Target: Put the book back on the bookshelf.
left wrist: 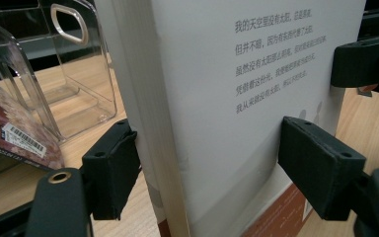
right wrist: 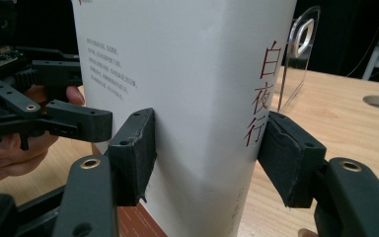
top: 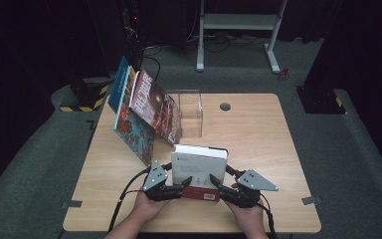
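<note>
High view, lower centre: both the left gripper [top: 183,185] and the right gripper [top: 218,186] pinch a thick white paperback book [top: 199,167] with matte rectangular pads on the pale wooden table [top: 258,139].

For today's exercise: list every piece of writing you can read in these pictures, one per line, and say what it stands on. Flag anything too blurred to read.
"白夜行", red, running down the spine of the white book.
"我的天空里没有太阳" opens the grey lines on the white book's back cover; the lines below are too blurred to read with confidence.
Barcode sticker on the leaning magazine: digits too small.
Large title on the red magazine cover: not legible.
</note>
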`<action>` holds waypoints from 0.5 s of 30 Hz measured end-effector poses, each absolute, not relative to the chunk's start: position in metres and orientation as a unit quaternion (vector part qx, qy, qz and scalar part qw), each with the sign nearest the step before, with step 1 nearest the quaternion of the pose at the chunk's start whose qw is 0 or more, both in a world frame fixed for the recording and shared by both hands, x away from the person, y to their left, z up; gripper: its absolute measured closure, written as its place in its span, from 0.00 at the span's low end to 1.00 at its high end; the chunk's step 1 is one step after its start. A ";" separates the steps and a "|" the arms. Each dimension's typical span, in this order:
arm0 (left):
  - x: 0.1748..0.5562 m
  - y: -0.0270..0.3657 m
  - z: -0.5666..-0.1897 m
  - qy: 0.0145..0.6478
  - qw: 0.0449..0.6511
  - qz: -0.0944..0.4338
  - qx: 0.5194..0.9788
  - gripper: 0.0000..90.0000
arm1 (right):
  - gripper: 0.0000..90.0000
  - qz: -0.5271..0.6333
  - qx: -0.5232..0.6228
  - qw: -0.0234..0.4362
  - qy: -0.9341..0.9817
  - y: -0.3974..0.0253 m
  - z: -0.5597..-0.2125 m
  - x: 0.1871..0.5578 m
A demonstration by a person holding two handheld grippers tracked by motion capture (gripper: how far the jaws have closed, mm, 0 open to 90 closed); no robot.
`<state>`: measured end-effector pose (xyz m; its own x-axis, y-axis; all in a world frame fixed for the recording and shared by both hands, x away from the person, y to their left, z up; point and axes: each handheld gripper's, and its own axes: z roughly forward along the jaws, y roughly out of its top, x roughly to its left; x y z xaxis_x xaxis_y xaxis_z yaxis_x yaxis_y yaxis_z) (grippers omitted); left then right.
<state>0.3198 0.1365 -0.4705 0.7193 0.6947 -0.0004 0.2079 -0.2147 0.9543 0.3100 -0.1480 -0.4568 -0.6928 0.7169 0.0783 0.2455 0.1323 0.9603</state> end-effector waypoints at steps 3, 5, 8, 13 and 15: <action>0.320 0.135 -0.470 0.294 0.546 0.233 0.749 0.29 | 0.45 0.570 0.323 0.221 0.722 -0.148 -0.456 0.309; 0.320 0.135 -0.470 0.292 0.546 0.236 0.749 0.29 | 0.45 0.570 0.314 0.236 0.721 -0.147 -0.456 0.308; 0.322 0.135 -0.471 0.285 0.545 0.241 0.751 0.29 | 0.45 0.565 0.301 0.260 0.723 -0.146 -0.455 0.305; 0.323 0.133 -0.473 0.279 0.544 0.251 0.751 0.29 | 0.44 0.566 0.292 0.272 0.721 -0.146 -0.456 0.306; 0.322 0.131 -0.474 0.277 0.542 0.254 0.752 0.29 | 0.43 0.570 0.297 0.264 0.719 -0.148 -0.458 0.307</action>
